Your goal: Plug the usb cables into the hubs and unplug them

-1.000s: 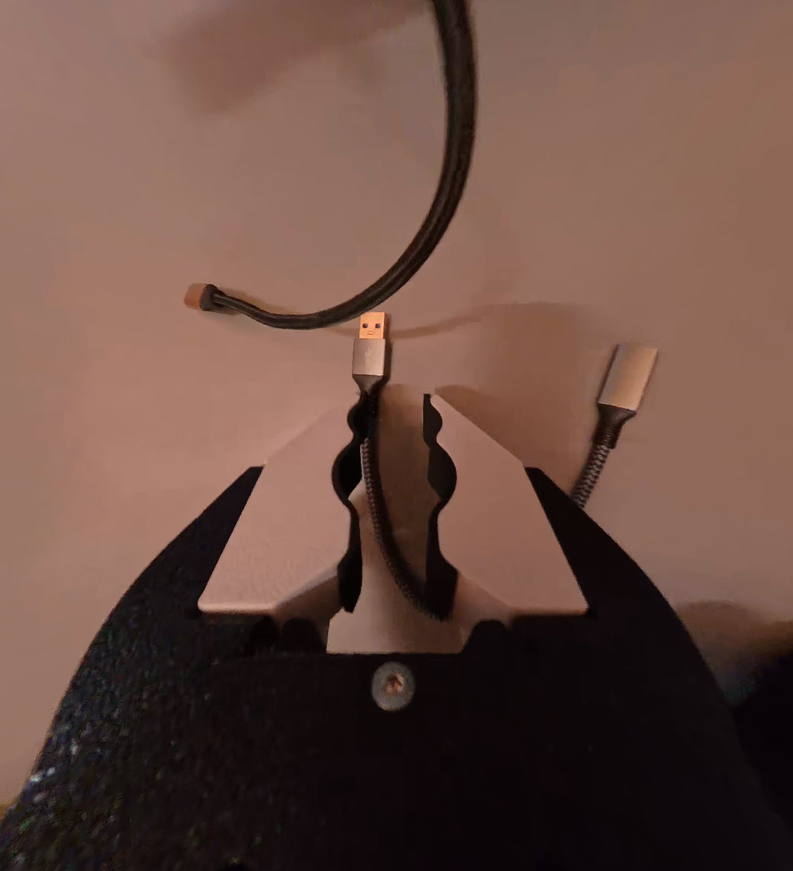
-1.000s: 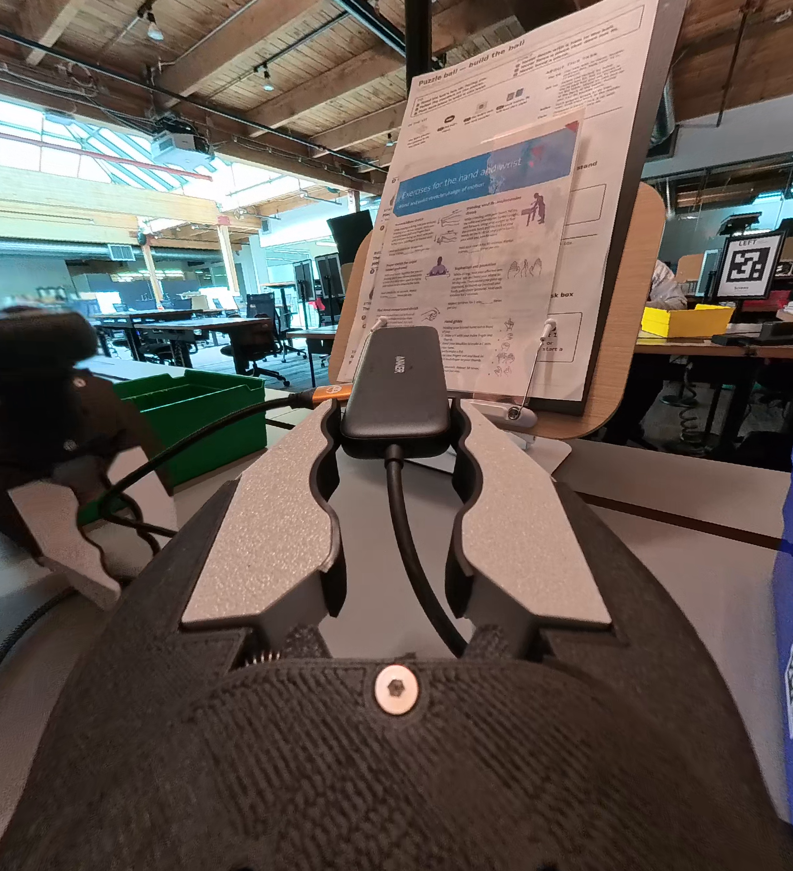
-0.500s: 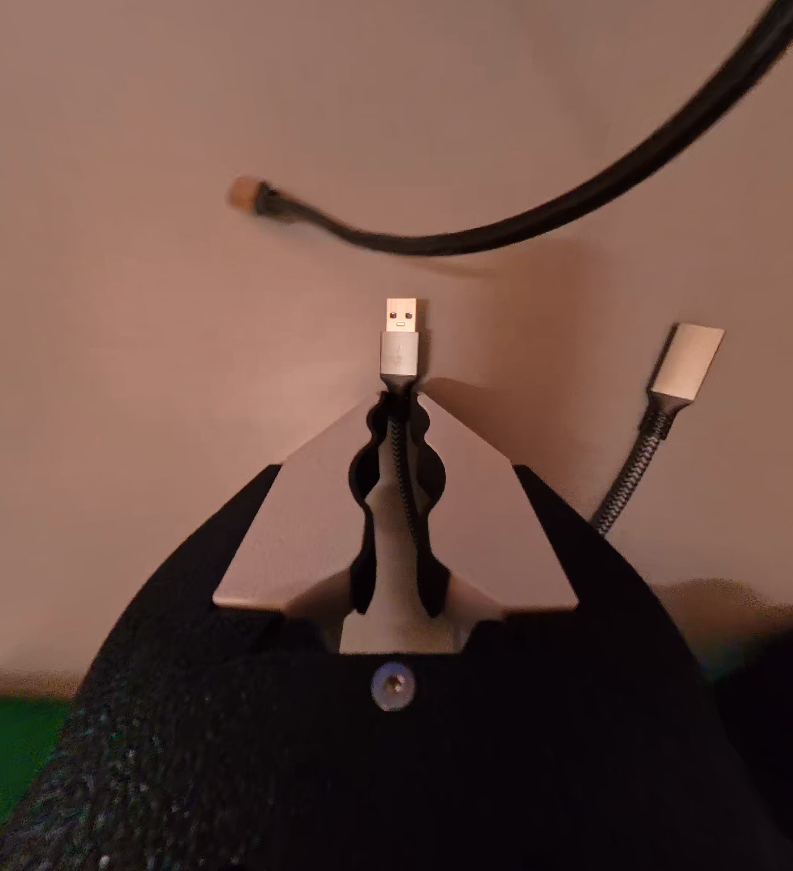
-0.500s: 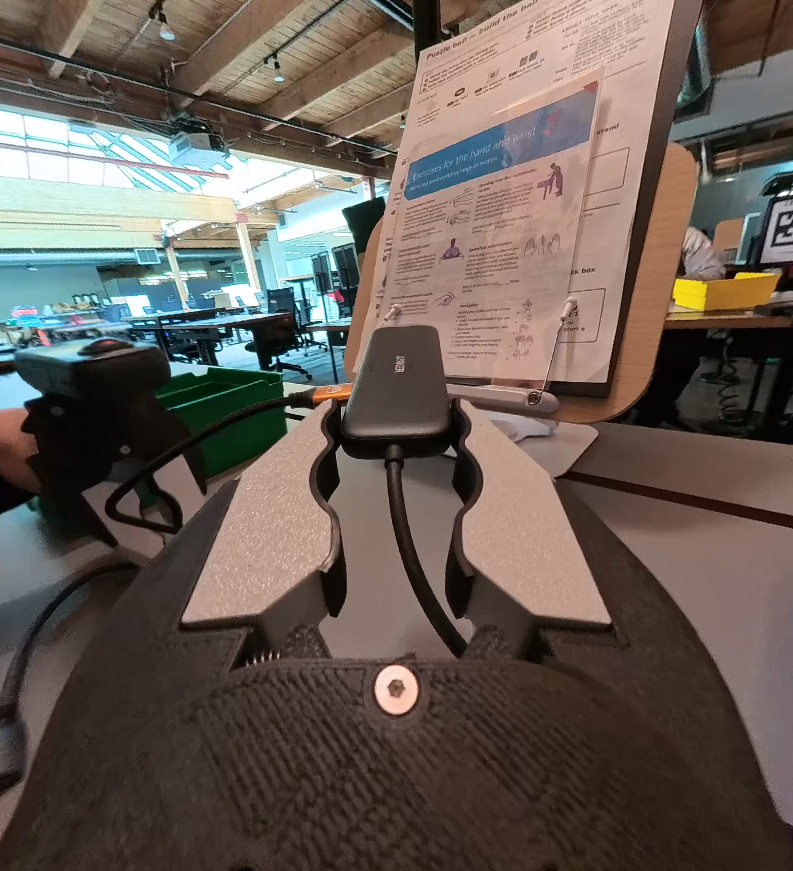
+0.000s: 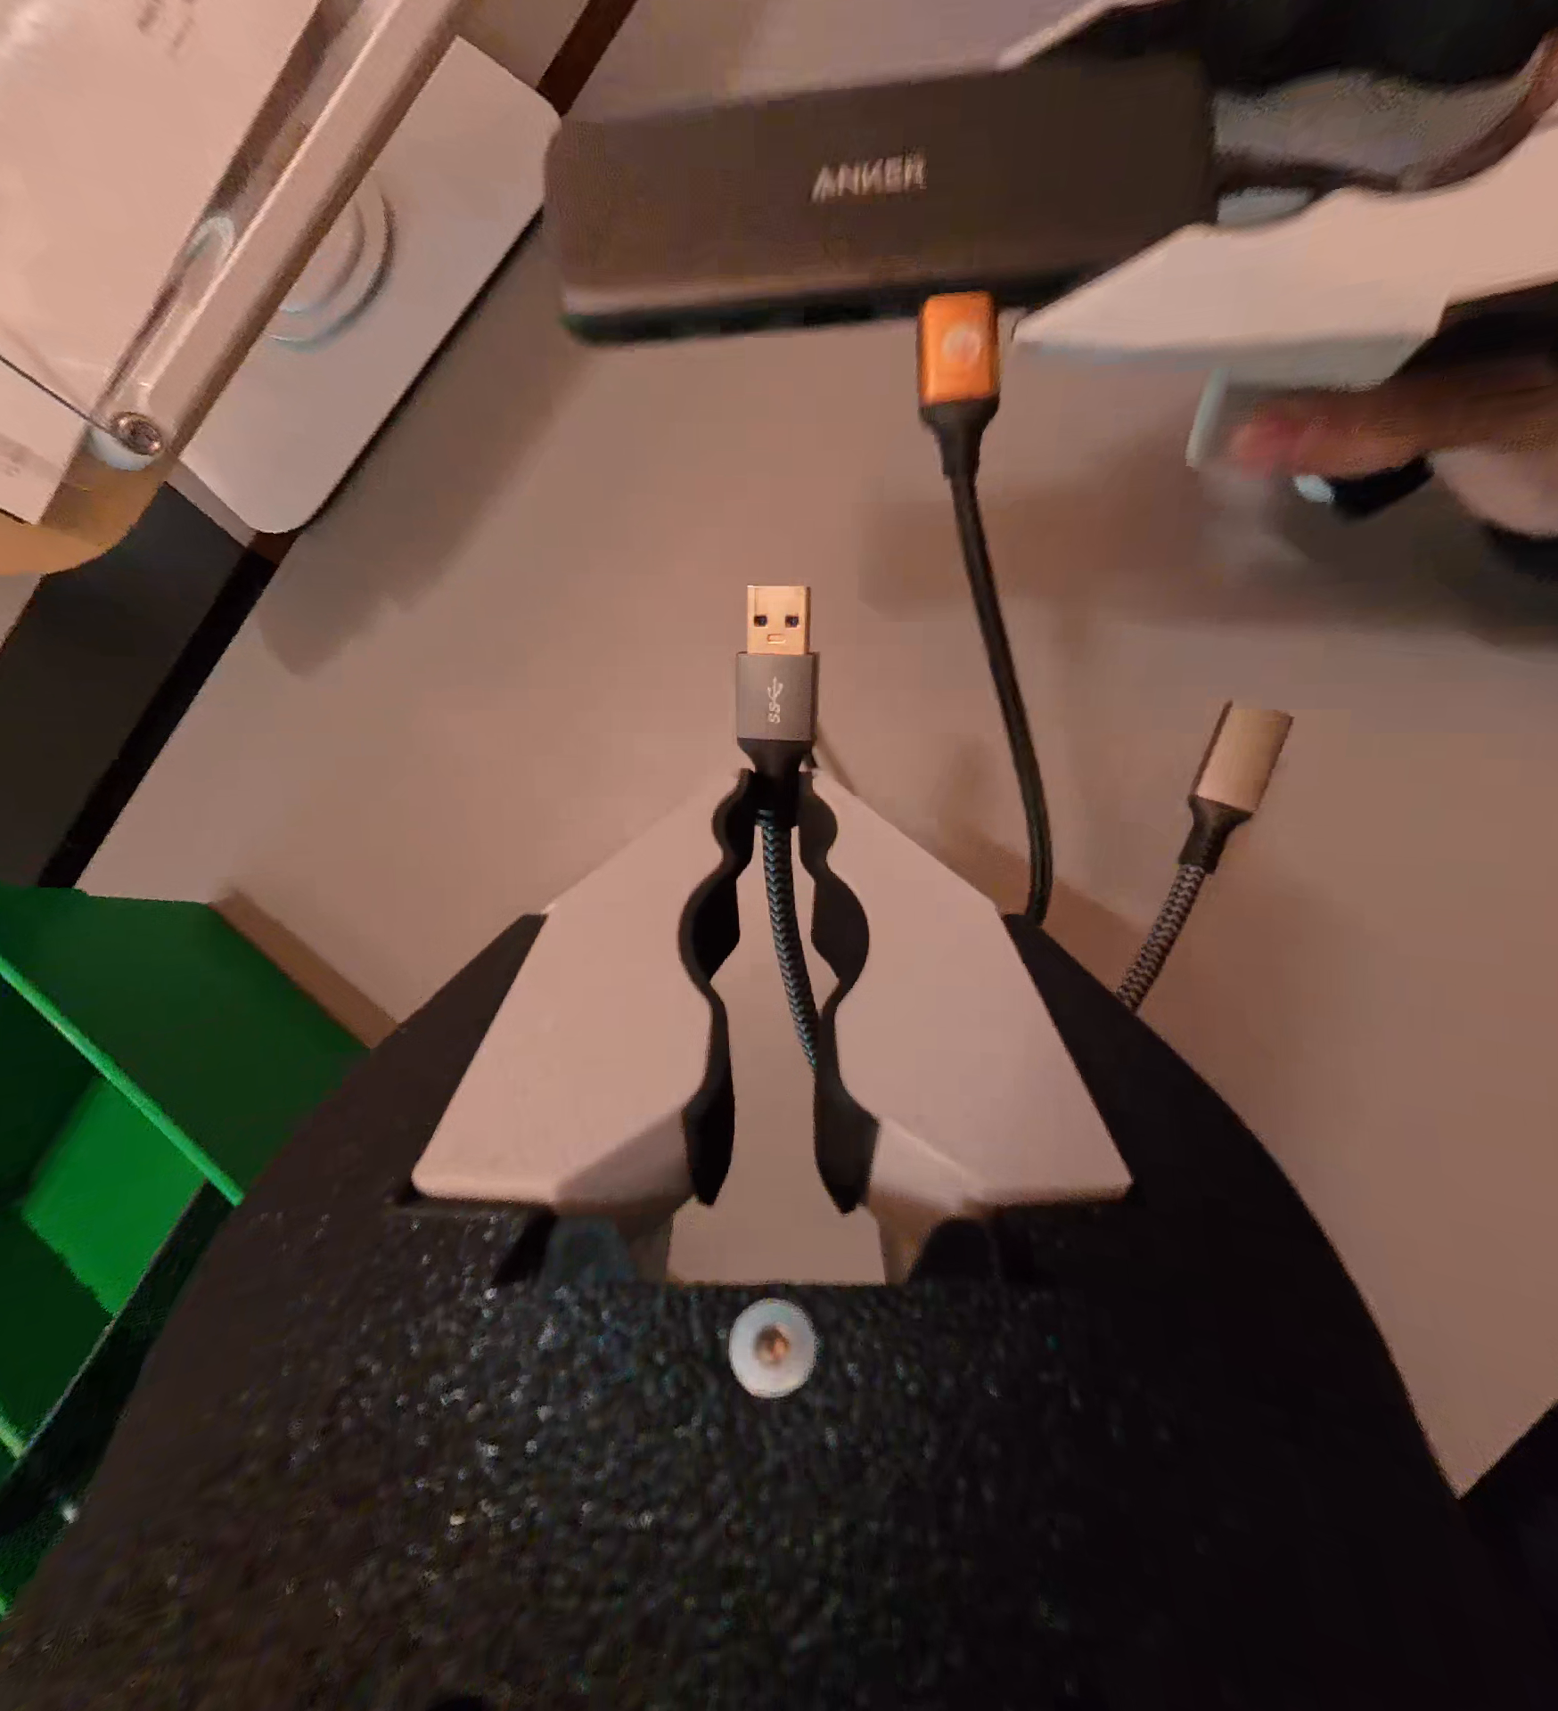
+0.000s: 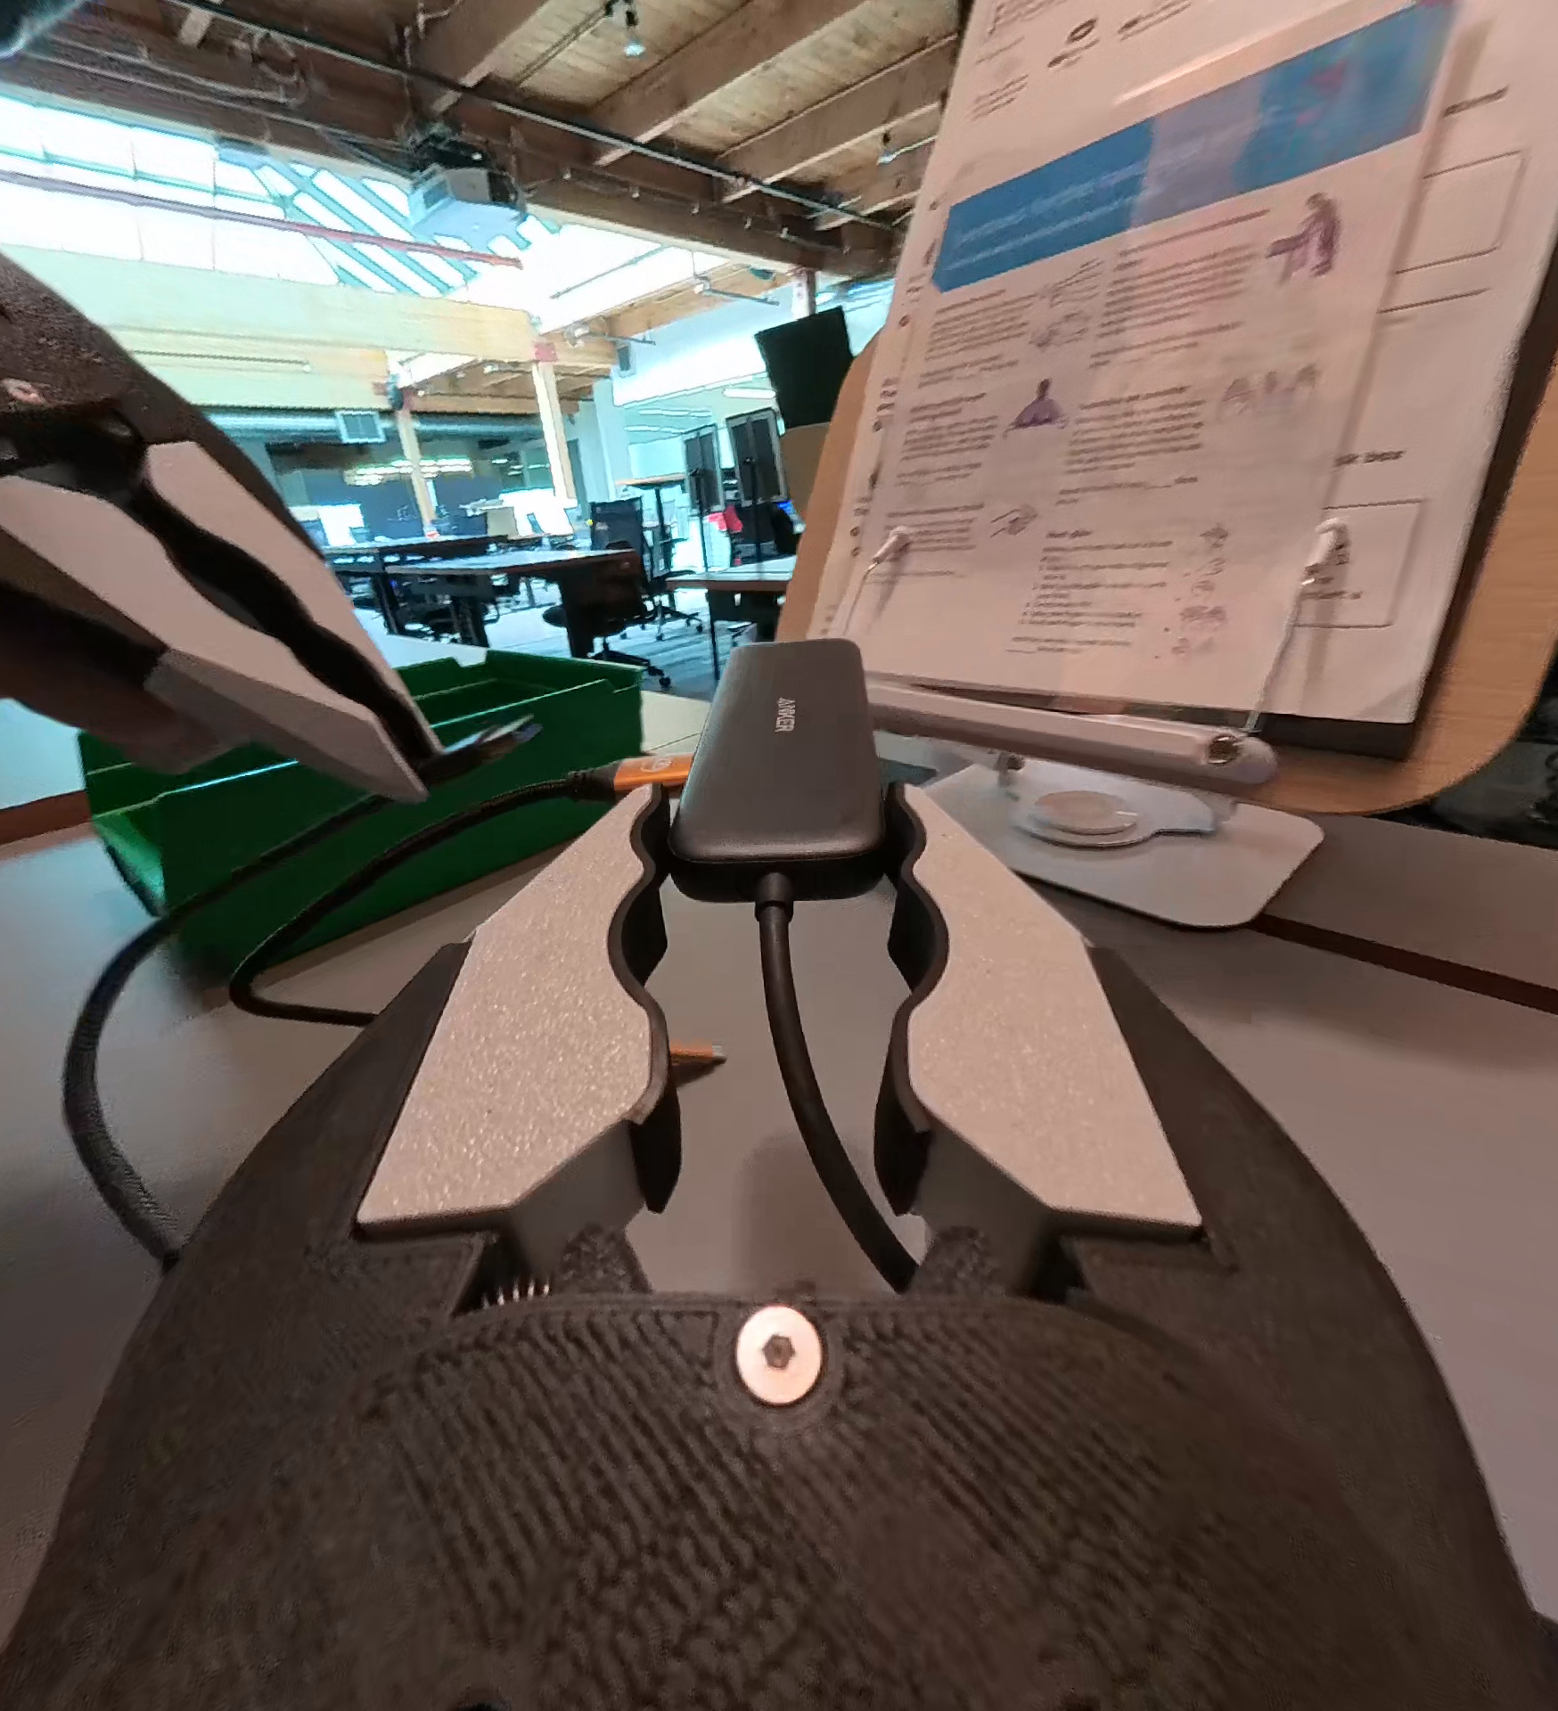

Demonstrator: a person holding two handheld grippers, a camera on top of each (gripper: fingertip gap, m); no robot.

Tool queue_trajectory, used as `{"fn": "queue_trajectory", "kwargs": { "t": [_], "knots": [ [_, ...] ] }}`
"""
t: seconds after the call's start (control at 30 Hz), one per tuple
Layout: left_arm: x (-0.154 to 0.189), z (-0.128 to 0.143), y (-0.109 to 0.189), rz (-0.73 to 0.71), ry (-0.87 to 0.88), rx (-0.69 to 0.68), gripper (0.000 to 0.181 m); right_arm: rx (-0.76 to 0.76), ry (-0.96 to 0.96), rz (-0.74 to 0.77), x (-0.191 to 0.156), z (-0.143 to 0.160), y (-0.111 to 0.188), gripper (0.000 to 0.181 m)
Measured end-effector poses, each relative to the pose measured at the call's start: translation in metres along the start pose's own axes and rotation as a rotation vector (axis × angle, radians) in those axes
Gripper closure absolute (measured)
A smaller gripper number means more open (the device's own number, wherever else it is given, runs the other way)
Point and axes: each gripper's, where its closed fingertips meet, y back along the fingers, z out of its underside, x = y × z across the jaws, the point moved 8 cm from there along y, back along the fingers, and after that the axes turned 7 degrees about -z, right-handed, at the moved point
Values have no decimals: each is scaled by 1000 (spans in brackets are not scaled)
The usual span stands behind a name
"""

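Observation:
My left gripper [image 5: 775, 787] is shut on a grey braided USB cable [image 5: 777, 704] just behind its plug, which points at the hub. The dark grey hub [image 5: 877, 185] hangs ahead of the plug, apart from it. An orange-plugged black cable [image 5: 956, 347] sits in the hub's side port. The braided cable's other end [image 5: 1238, 768] lies on the table to the right. My right gripper [image 6: 775, 833] is shut on the hub [image 6: 780, 750] and holds it above the table. The left gripper [image 6: 423, 755] shows there too, coming from the left.
A green bin [image 5: 62, 1065] stands at the left, also seen in the right wrist view [image 6: 368, 787]. A document stand with printed sheets [image 6: 1155, 417] rises behind the hub on a white base [image 6: 1173, 861]. The grey table [image 5: 479, 648] lies below. A hand [image 5: 1405, 435] holds the right gripper.
My left gripper has lifted the braided cable and turned to face the hub, now close to it. The right gripper has swung the hub leftward; the stand shifted right in its view.

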Motion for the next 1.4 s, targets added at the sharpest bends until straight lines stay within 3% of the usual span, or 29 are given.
{"fn": "queue_trajectory", "kwargs": {
  "t": [0.03,0.43,1.17,1.4],
  "knots": [
    [2,-1,-3,-1,8,-7,175,-5,-12,-17,-3,2,-3,136],
    [5,-2,-6,-35,17,-53,175,-23,-202,-139,-17,15,-16,136],
    [1,1,-22,-15,37,-78,175,-100,205,-29,-42,19,-26,136],
    [3,-5,-20,-58,-37,-21,175,-121,235,-1,-42,16,-26,136]
  ]
}}
